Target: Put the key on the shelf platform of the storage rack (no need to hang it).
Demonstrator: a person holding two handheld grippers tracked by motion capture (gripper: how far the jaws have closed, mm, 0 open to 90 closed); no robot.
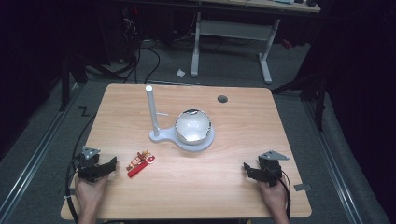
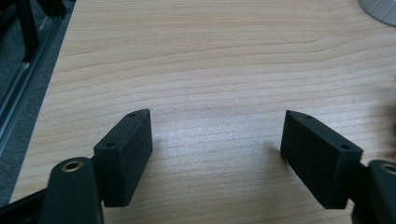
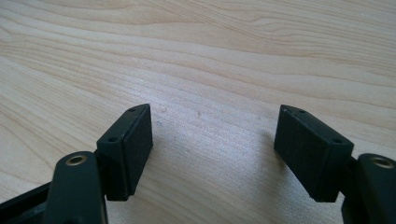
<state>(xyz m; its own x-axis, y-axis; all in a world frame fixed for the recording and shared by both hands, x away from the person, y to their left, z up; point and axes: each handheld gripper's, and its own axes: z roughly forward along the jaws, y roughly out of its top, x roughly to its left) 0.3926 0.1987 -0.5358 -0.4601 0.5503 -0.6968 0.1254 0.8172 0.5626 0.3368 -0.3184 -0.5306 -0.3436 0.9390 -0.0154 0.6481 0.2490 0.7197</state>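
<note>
A small red charm with a strap point(image 1: 140, 163) lies on the wooden table point(image 1: 243, 140), left of centre near the front. Behind it stands a white stand point(image 1: 154, 116) with an upright post, a short side peg and a round base that carries a shiny bowl point(image 1: 193, 125). My left gripper point(image 1: 111, 165) rests at the front left, a short way left of the charm, open over bare wood point(image 2: 217, 135). At the front right sits my right gripper point(image 1: 248, 169), also open with nothing between its jaws point(image 3: 215, 135).
A round cable hole point(image 1: 222, 98) sits in the table's back right. The stand's base edge point(image 2: 380, 9) shows at the top right of the left gripper view. Beyond the table are a grey floor, cables and another desk's white legs point(image 1: 266, 60).
</note>
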